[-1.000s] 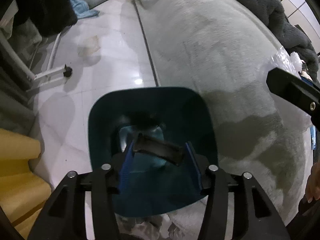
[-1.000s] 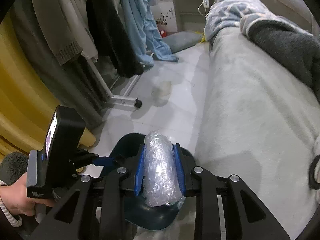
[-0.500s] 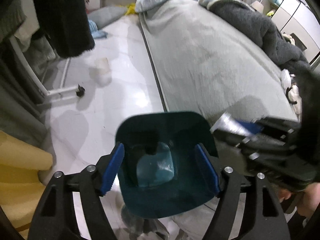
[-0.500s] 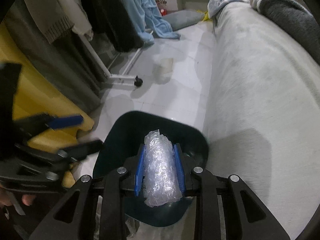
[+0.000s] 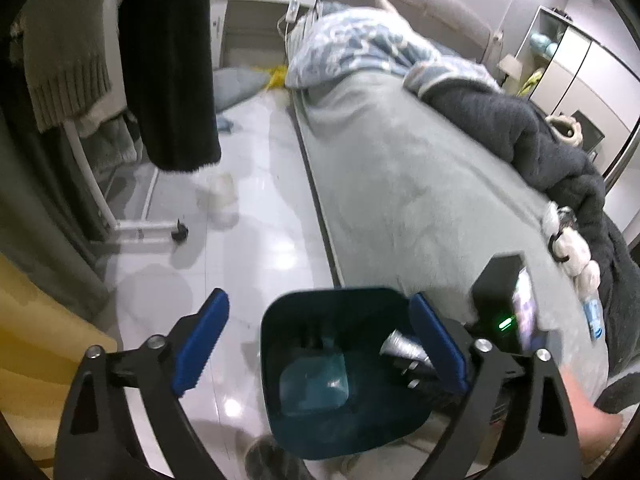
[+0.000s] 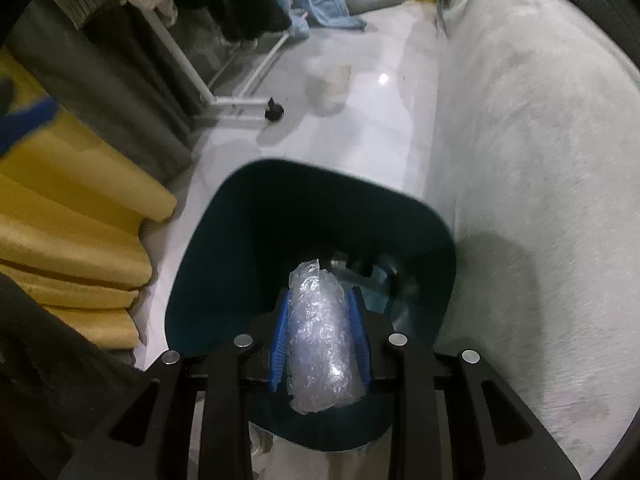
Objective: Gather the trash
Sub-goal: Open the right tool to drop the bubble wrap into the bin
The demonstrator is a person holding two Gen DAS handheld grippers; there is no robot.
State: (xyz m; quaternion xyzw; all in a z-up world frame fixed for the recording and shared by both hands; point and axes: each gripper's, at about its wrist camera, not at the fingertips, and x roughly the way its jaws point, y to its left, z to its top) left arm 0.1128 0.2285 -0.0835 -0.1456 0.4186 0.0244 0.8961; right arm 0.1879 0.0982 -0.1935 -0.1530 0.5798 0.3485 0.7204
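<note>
The left hand-held gripper (image 5: 320,344) was spreading wide with nothing between its pads, above the dark bin (image 6: 208,280). The right hand-held gripper (image 6: 320,340), just easing apart, pinched crumpled bubble wrap (image 6: 320,344) over the bin's mouth; best lowered inside before letting go.

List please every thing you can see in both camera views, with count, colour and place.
bin: one, dark teal, on the floor beside the bed
plastic wrap: one wad, clear, between the right claw's pads, above the bin
bed: one, grey cover, right of the bin
blanket: one, dark grey, far side of the bed
cushions: a stack, yellow, left of the bin
clothes rack: one, white, on the floor at left
left claw: opening, nothing between its pads, above the bin
right claw: opening, wrap between its pads
hand: one, lower right
</note>
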